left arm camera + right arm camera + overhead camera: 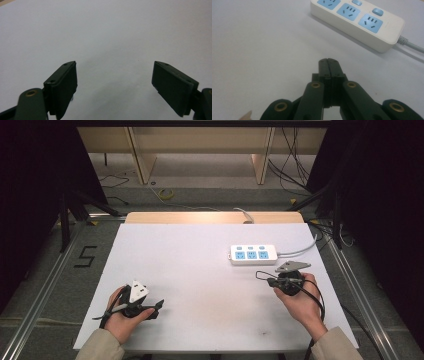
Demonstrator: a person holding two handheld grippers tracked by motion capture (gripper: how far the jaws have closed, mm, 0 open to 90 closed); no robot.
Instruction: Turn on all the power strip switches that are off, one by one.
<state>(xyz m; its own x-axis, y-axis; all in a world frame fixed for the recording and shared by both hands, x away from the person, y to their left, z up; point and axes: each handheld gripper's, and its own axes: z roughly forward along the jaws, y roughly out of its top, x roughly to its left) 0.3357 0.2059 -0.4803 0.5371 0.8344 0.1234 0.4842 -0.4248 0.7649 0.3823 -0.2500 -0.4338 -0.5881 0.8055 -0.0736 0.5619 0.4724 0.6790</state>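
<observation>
High view: bright, even light from above on the white table (pixel 200 270); surroundings on both sides fall into near-black, floor beyond moderately lit. Picture soft overall, low detail, slight bowing at the edges. Faint, short shadows under the power strip (pixel 253 254) and both hands. Left gripper view: tabletop washed to flat pale grey, a dim diffuse shadow patch between the black jaws; jaws nearly silhouetted, edges fairly sharp. Right gripper view: power strip (pixel 359 21) crisp enough, soft shadow along its near side; jaws dark, brass rivets catching small glints; lower edge slightly blurred.
</observation>
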